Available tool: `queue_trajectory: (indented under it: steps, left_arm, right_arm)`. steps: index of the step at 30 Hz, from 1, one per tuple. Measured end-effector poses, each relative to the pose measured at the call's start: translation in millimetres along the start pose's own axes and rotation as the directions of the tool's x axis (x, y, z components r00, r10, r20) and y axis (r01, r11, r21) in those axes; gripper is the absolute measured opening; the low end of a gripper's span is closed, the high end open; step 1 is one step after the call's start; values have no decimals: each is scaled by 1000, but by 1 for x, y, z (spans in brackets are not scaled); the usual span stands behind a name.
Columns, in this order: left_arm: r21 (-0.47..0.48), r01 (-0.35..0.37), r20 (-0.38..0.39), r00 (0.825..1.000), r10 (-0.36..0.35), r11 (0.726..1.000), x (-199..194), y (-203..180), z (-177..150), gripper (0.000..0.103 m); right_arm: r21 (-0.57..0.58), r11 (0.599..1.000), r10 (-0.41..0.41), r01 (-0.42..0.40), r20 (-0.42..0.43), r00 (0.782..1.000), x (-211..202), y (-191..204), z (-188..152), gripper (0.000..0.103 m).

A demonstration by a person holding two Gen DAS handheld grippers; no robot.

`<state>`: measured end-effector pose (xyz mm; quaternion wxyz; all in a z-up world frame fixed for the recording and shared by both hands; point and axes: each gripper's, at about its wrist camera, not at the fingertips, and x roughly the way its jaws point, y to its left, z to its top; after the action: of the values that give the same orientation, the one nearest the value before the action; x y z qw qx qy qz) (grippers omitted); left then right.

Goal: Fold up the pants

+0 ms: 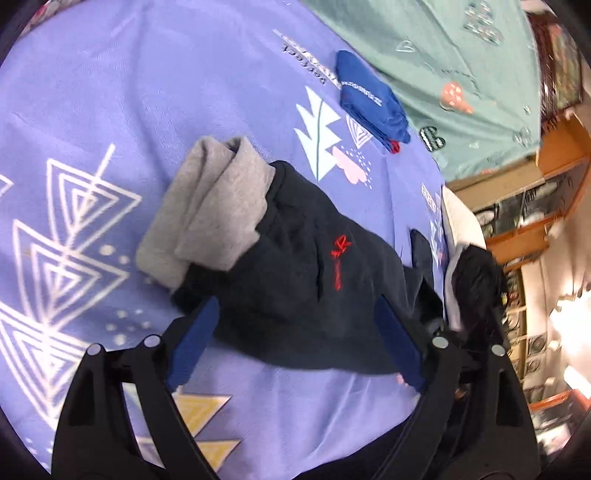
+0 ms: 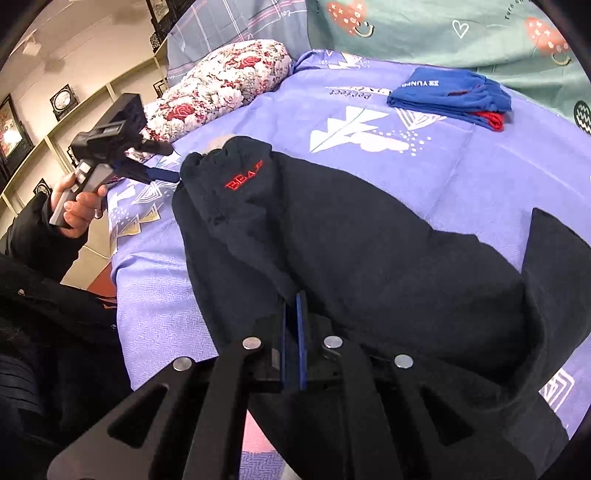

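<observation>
On the bed: your dark pants (image 2: 369, 258) lie crumpled across the lavender sheet (image 2: 461, 166), grey lining (image 1: 207, 206) turned out at one end.
Right gripper (image 2: 293, 325): your fingers are clenched on a fold of the pants.
Left gripper (image 1: 291, 343): your fingers are spread wide, released, with the pants between them.
Further back: folded blue garment (image 2: 447, 96) rests on the sheet, well apart from the pants.
Bedding: floral pillow (image 2: 221, 85) and a green cover (image 2: 443, 33) sit at the far side.
Room: wooden shelves (image 1: 532, 221) line the wall.
</observation>
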<state>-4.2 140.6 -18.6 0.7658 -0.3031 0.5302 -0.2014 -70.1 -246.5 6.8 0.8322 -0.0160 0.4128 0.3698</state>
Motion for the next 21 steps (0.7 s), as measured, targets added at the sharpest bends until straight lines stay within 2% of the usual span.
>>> queue_trajectory:
  steps: [3, 6, 7, 8, 9, 10, 16, 18, 21]
  left_arm:
    - [-58, 16, -25, 1000, -17, 998, 17, 0, 9, 88]
    - [-64, -33, -20, 999, 32, 997, 27, -4, 16, 85]
    - [-67, -47, -6, 999, 46, 997, 27, -4, 18, 72]
    - [-58, -61, 7, 998, 61, 996, 27, -5, 21, 41]
    - [-53, -62, 5, 998, 62, 997, 26, -6, 23, 27]
    - [-58, -46, 11, 999, 46, 997, 24, -6, 24, 17]
    - [-14, -16, 109, 994, 17, 1000, -11, -16, 24, 15]
    - [9, -32, 134, 990, 30, 999, -26, -16, 20, 15]
    - [7, -88, 125, 988, 87, 996, -29, 0, 13, 15]
  right_arm:
    - [2, 1000, 3, -3, 10, 1000, -7, 1, -4, 5]
    - [8, 1000, 11, -11, 9, 1000, -8, -1, -7, 5]
    - [11, 1000, 15, -16, 12, 1000, -9, -2, -7, 5]
    - [12, 1000, 17, -17, 16, 1000, -10, -2, -6, 5]
    - [9, 1000, 17, -17, 21, 1000, -11, -2, -6, 5]
    - [7, 1000, 16, -17, 28, 999, -12, -1, -7, 5]
    - [-24, 997, 81, -80, 65, 995, -29, 17, -2, 5]
    - [-45, 995, 95, -92, 63, 993, -34, 26, -2, 5]
    - [-61, 996, 61, -60, 9, 998, -24, 35, -10, 5]
